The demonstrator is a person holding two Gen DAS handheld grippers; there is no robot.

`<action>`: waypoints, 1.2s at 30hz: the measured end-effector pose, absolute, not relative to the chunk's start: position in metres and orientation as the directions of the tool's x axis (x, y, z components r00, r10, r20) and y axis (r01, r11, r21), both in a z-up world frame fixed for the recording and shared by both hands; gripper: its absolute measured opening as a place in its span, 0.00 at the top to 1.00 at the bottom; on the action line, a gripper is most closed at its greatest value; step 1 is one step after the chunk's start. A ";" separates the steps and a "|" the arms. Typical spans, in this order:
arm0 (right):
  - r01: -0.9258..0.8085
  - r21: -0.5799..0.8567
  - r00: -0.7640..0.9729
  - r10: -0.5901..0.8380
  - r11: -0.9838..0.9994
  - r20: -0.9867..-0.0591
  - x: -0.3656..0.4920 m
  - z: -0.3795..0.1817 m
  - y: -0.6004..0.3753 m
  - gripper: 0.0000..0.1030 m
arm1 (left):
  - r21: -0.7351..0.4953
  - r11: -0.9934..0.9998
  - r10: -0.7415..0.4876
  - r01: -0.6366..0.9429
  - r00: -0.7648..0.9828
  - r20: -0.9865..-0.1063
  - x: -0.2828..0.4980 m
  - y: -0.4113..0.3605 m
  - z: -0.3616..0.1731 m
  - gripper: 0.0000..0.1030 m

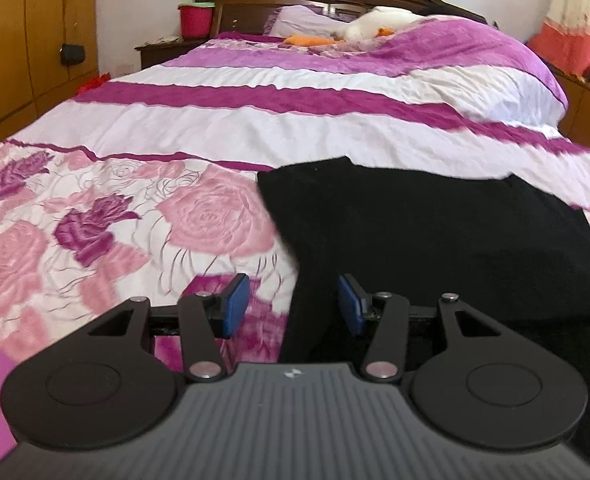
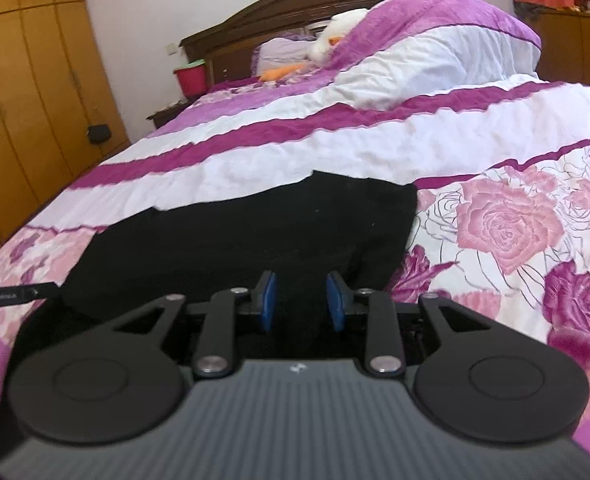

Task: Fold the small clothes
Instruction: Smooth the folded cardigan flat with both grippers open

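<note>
Black garment lies spread flat on the foot of the bed, over the rose-print quilt, its long axis running across the bed from side to side. Your left gripper hovers at its left edge, blue-padded fingers spread apart, one side over quilt, the other over cloth. Your right gripper sits over the garment near its right edge, fingers also spread, pinching nothing. Only your right view shows the garment's right edge and the left tool's tip; only your left view shows the narrow strip trailing towards you.
</note>
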State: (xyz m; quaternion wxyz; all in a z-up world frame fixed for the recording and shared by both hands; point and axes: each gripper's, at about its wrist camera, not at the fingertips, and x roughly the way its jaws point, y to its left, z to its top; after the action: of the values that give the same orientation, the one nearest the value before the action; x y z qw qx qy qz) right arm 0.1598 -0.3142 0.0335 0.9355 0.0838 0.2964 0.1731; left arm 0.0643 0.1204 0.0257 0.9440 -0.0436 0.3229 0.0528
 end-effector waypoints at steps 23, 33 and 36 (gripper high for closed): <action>-0.380 0.106 0.694 0.359 0.919 -0.624 0.025 0.038 -0.309 0.59 | -0.026 0.995 -0.084 0.092 0.714 -0.695 -0.084 0.075 0.025 0.43; -0.394 0.053 0.671 0.327 0.918 -0.665 -0.004 0.028 -0.331 0.45 | 0.051 0.991 -0.049 0.120 0.705 -0.708 -0.119 0.078 0.026 0.33; -0.401 0.031 0.659 0.312 0.915 -0.684 -0.014 0.024 -0.334 0.43 | 0.042 0.990 -0.064 0.135 0.697 -0.715 -0.127 0.078 0.023 0.31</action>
State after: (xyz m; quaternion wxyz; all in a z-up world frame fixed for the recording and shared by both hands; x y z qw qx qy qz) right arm -0.0136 -0.3343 0.0238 0.9088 -0.0613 0.3631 0.1962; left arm -0.1268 0.0777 0.0235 0.9199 0.0457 0.3858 -0.0540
